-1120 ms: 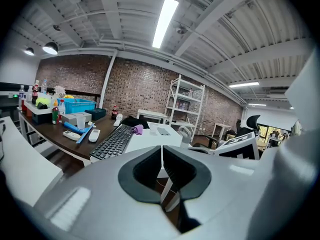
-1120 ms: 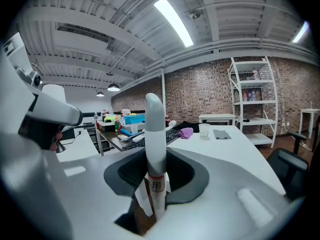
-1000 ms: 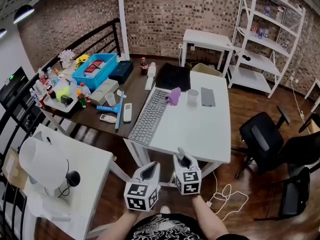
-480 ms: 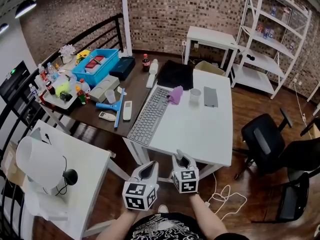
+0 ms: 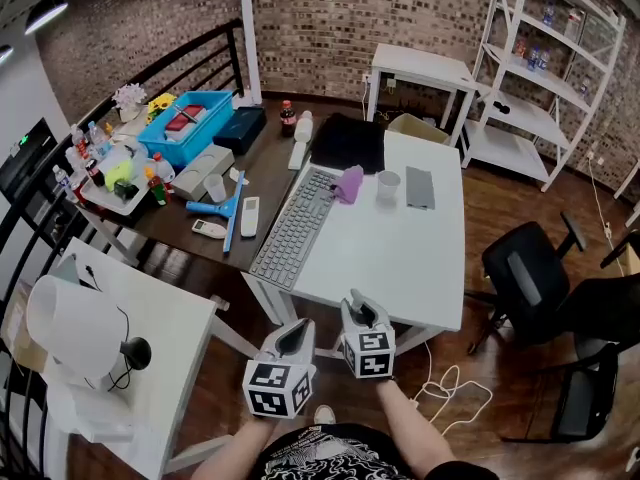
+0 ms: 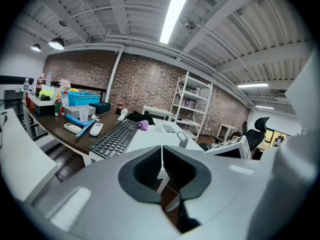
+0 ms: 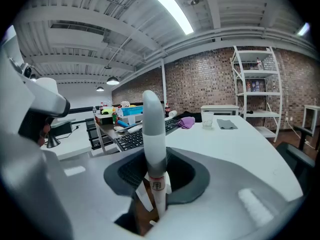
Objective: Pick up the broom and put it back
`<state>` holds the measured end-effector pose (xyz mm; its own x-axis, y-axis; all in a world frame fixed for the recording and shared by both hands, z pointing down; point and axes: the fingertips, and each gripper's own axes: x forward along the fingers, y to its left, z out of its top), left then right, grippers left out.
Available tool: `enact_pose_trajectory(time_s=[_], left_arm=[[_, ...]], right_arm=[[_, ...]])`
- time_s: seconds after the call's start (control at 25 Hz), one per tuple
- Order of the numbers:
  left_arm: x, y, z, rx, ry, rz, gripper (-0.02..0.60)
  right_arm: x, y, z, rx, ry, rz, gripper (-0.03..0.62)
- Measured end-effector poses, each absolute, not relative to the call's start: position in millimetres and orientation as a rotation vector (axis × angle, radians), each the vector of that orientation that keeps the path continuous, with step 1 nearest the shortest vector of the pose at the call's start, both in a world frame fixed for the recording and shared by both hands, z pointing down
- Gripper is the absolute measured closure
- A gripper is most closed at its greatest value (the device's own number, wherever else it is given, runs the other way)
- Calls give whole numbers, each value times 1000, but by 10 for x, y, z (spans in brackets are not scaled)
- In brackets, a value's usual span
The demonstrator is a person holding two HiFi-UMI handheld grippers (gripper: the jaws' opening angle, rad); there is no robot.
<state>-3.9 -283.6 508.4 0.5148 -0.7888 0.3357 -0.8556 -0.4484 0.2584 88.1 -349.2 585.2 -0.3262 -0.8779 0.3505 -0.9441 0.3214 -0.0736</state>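
Observation:
A grey and white broom handle (image 7: 152, 129) stands upright between the jaws of my right gripper (image 7: 155, 186), which is shut on it. Its lower shaft runs down out of sight below the jaws. In the head view the handle's looped grey tip (image 5: 358, 308) pokes up from the right gripper (image 5: 360, 320), just off the near edge of the white table (image 5: 410, 268). That tip (image 6: 183, 139) also shows in the left gripper view. My left gripper (image 5: 291, 336) hangs beside it to the left, jaws together with nothing between them (image 6: 161, 156). The broom's head is hidden.
A keyboard (image 5: 290, 233), a purple cloth (image 5: 348, 184) and a cup (image 5: 388, 185) lie on the white table. The brown table (image 5: 260, 173) carries a blue long-handled tool (image 5: 225, 211) and bins. A black chair (image 5: 530, 273) stands to the right, a cable (image 5: 450, 388) lies on the floor, and a white lamp (image 5: 75, 328) is at left.
Both grippers have sunk slightly and drifted a little, the right one still carrying the handle. The grip looks the same.

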Motion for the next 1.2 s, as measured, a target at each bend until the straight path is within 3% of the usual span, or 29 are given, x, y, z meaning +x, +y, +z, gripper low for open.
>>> enact_pose_trajectory(time_s=[1.2], left_arm=[[-106, -2972, 5198, 2336, -1358, 241, 569]], right_arm=[[940, -3823, 6072, 1601, -2293, 405, 437]])
